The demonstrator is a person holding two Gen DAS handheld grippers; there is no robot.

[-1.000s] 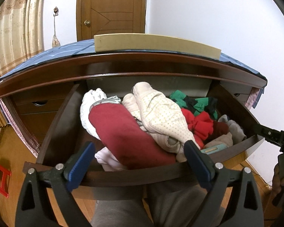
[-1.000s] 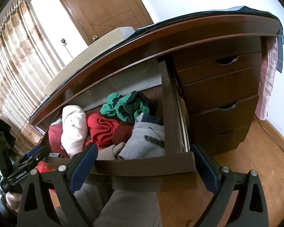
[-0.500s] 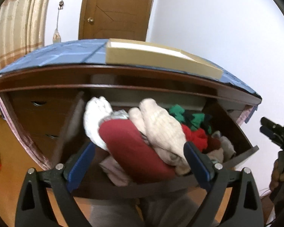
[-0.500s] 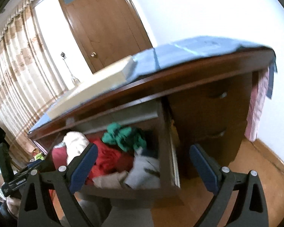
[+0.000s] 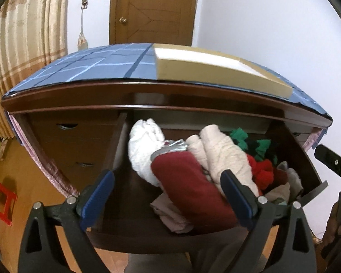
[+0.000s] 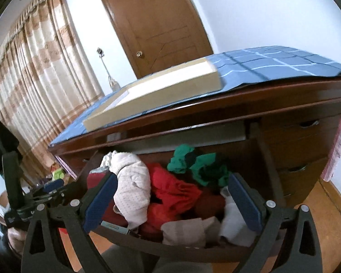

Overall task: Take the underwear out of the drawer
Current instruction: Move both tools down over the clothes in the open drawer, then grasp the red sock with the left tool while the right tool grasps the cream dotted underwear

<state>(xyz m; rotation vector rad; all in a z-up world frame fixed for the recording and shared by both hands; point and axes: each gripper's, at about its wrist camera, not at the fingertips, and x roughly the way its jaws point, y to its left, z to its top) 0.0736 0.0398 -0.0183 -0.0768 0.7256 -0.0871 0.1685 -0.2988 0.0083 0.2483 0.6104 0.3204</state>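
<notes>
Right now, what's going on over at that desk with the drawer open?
A person holds a gripper in each hand above an open drawer packed with rolled clothes. The left gripper and right gripper are both open and empty, hovering over the pile, with a dark red bundle nearest the left one. Nothing is grasped yet.

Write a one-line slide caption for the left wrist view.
Open left gripper poised above the pulled-out dark wooden drawer, its dark red garment between the blue-padded fingers.

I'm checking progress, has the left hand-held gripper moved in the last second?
Yes. The left hand-held gripper has risen: more of the blue desk top shows, and the open drawer sits lower in view.
</notes>
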